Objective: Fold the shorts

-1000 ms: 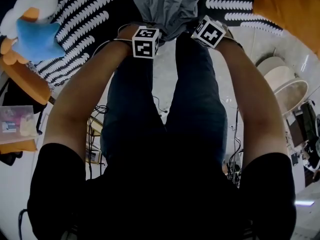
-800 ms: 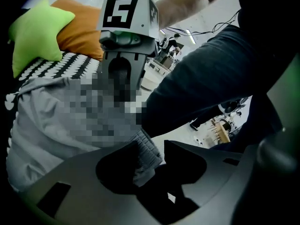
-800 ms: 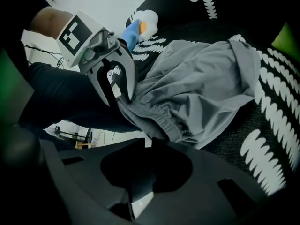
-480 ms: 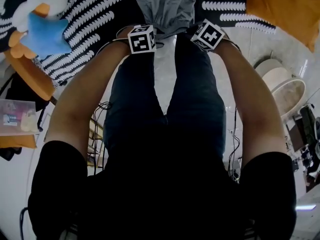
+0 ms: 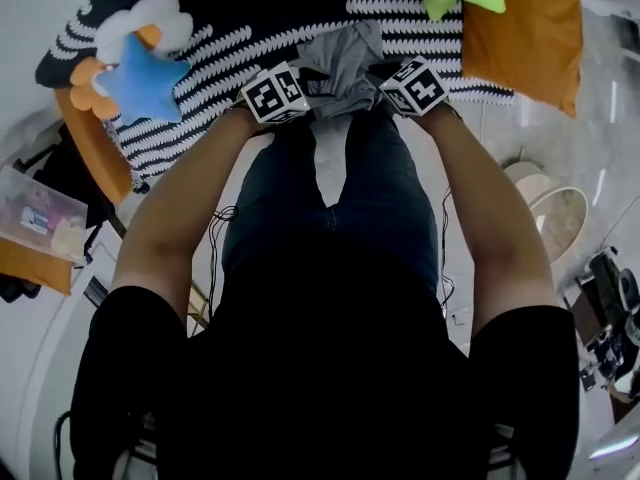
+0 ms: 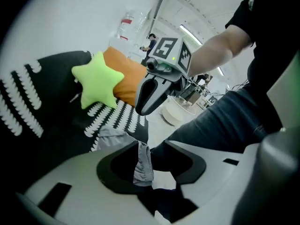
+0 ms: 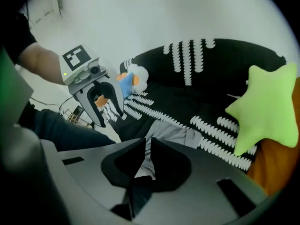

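At top centre of the head view, grey shorts [image 5: 342,60], bunched on a black cover [image 5: 230,23] with white marks, right at its near edge. Just below, in the middle of the frame, jeans [image 5: 390,198] of the person, with a forearm reaching up on each side toward the cloth.

In the left gripper view, left gripper [image 6: 143,151] clamped tight on a narrow fold of the shorts. Grey cloth pinched in the gap at bottom centre, with a short strip hanging below the tips. More of the shorts crumpled on the cover just left of the jaws. Higher in that frame, the other tool under its marker cube. Behind it, at centre left, a green star [image 6: 96,86] resting against an orange pillow [image 6: 126,76].

In the right gripper view, right gripper [image 7: 146,148] closed almost to touching, holding a thin edge of the shorts between the jaws. Rest of the cloth spread flat on the cover just past the tips, toward centre right. At centre left, the left gripper, jaws pointing down, in front of a blue star [image 7: 124,86].

Back in the head view, both marker cubes side by side at the lower edge of the shorts — one at each corner of the bunch. Blue star at upper left, green star and orange pillow at upper right, all well apart from the shorts.
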`<state>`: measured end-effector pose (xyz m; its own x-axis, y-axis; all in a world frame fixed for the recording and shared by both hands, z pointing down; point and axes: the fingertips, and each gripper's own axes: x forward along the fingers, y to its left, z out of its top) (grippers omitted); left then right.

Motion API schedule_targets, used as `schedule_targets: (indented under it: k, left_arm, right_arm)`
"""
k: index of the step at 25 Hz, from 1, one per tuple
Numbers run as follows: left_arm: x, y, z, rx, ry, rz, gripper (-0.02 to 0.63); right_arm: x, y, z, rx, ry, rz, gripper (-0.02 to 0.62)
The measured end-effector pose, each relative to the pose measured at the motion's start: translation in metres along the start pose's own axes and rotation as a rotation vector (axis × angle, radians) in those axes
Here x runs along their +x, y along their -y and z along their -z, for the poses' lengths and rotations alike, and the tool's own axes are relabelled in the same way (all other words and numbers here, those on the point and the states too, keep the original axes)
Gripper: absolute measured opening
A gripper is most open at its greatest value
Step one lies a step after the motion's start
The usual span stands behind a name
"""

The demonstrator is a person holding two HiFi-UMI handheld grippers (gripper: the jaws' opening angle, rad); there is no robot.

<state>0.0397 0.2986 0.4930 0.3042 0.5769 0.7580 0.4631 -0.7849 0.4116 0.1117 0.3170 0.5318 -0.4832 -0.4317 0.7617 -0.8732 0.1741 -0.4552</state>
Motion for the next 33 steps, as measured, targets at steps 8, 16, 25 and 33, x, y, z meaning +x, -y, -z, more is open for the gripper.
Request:
schedule_targets:
  k: [8, 16, 25, 33]
  left_arm:
    - [-0.139, -0.012, -0.098, 0.019, 0.192, -0.194, 0.150]
    - [-0.238, 0.024, -0.173, 0.003, 0.381, -0.304, 0.112]
    - [-0.330, 0.052, -0.204, 0.044, 0.510, -0.419, 0.086]
    - [-0.394, 0.081, -0.198, 0.013, 0.554, -0.533, 0.068]
  right_arm:
    - [-0.107, -0.016, -0.115, -0.031, 0.198, 0.178, 0.023]
    - [-0.216, -0.050, -0.185, -0.078, 0.368, 0.273, 0.005]
    - [-0.313, -0.089, -0.247, -0.136, 0.534, 0.325, 0.004]
    - [-0.370, -0.122, -0.261, -0.123, 0.637, 0.378, 0.003]
